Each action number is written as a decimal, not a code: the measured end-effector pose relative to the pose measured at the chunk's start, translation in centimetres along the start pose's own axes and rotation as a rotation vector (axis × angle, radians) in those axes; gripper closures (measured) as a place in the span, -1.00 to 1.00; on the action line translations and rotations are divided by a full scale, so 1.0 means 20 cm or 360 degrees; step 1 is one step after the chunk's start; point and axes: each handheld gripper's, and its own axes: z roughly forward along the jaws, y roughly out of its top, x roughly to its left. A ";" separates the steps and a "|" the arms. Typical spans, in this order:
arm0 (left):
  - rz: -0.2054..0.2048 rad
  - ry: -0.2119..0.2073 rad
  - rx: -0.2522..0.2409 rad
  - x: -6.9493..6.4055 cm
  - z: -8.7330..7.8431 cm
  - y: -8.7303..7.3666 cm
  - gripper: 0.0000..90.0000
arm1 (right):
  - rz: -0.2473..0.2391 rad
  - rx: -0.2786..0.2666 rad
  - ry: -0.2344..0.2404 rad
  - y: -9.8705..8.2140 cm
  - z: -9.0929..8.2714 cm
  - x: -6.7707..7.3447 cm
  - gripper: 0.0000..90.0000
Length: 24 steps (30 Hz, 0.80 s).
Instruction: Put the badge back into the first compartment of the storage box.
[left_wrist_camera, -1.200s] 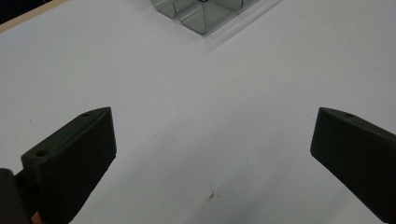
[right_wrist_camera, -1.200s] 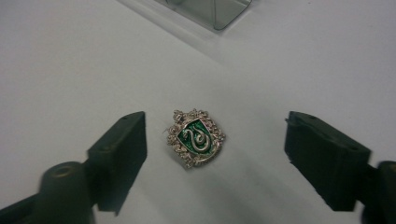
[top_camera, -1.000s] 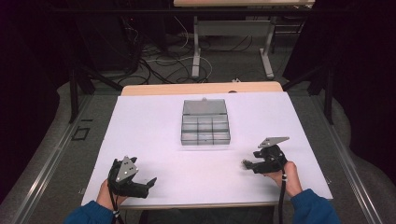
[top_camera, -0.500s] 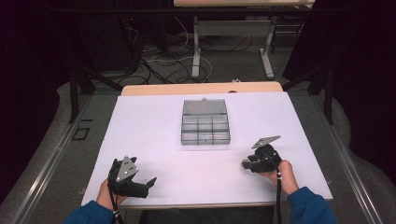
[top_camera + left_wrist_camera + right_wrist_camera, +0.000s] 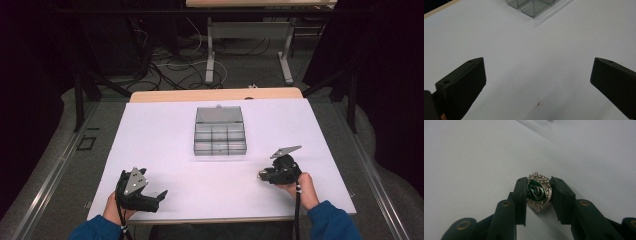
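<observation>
A silver, green-centred brooch (image 5: 539, 191) is sitting between your right gripper's (image 5: 538, 192) jaws, which have just been closing and are now pressing its edges, low over the white table (image 5: 165, 135). Your left gripper (image 5: 537, 75) is gaping wide, holding nothing, near the clear compartment box (image 5: 220, 131).

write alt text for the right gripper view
The right claw has just been closing its two black jaws on a small silver-rimmed green enamel badge with a snake-like curl. Beneath lies a plain white table surface.
</observation>
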 end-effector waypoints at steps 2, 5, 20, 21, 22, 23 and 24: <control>0.0000 0.0000 0.0000 0.00 0.00 0.00 -1.00 | -0.0008 0.0001 -0.0005 0.00 0.00 0.00 0.57; 0.0001 -0.0005 0.0000 0.00 0.00 0.00 -1.00 | 0.0003 -0.0024 -0.0008 0.00 -0.01 0.01 0.64; 0.0000 -0.0036 0.0004 0.00 0.01 0.00 -1.00 | -0.0072 -0.0038 0.0019 0.01 -0.03 0.10 0.92; -0.0003 -0.0035 -0.0002 0.00 0.01 0.00 -1.00 | -0.0087 -0.0035 0.0007 0.01 -0.03 0.10 0.92; -0.0008 -0.0037 -0.0004 0.00 0.01 0.00 -1.00 | -0.0097 -0.0035 0.0001 0.01 -0.03 0.10 0.93; -0.0006 -0.0038 -0.0002 0.00 0.01 0.00 -1.00 | -0.0109 -0.0042 -0.0009 0.01 -0.03 0.10 0.93; -0.0010 -0.0039 -0.0005 0.00 0.01 0.00 -1.00 | -0.0102 -0.0014 -0.0005 0.01 -0.04 0.11 0.93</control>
